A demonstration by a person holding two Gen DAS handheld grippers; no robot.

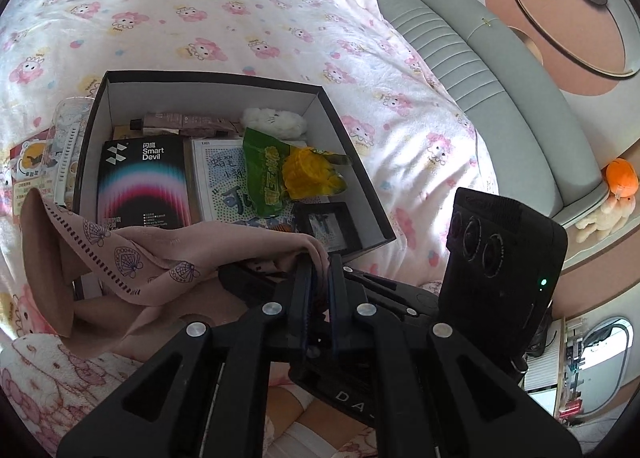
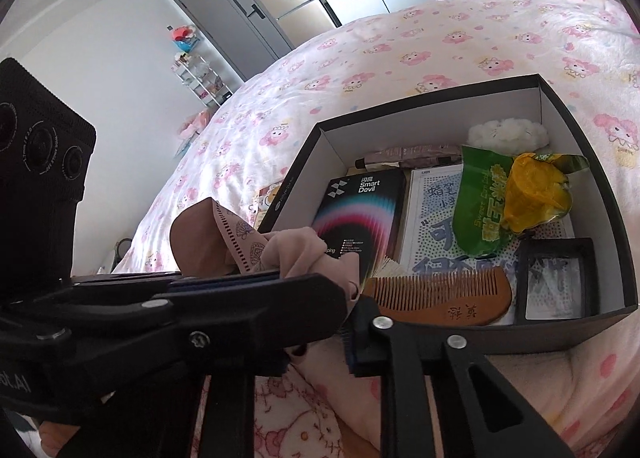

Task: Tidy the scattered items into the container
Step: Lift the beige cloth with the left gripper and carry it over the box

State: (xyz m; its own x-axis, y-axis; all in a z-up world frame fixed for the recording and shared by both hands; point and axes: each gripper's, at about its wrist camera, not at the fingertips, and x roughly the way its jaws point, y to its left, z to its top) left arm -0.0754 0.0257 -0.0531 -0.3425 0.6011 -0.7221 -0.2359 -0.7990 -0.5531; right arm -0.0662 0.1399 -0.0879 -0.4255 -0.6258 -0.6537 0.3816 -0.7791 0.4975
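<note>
left wrist view: left gripper (image 1: 320,270) w/ jaws pinched tight on a pink cloth (image 1: 120,258), which trails off over the near-left corner of a dark open box (image 1: 340,113) on a bed w/ pink cartoon bedding (image 1: 240,17). inside the box: black "smart devil" pack (image 1: 142,185) by the left wall, green snack bag (image 1: 264,173) mid-box, white plush (image 1: 276,121) at the far wall, small black frame (image 1: 328,225) at the near-right corner.

right wrist view: right gripper (image 2: 352,306) jaws drawn close on the same cloth (image 2: 296,254) at the box's near-left corner; its far pad is hidden. wooden comb (image 2: 440,294) lies along the near wall (image 2: 540,332), just beside the gripper.
</note>
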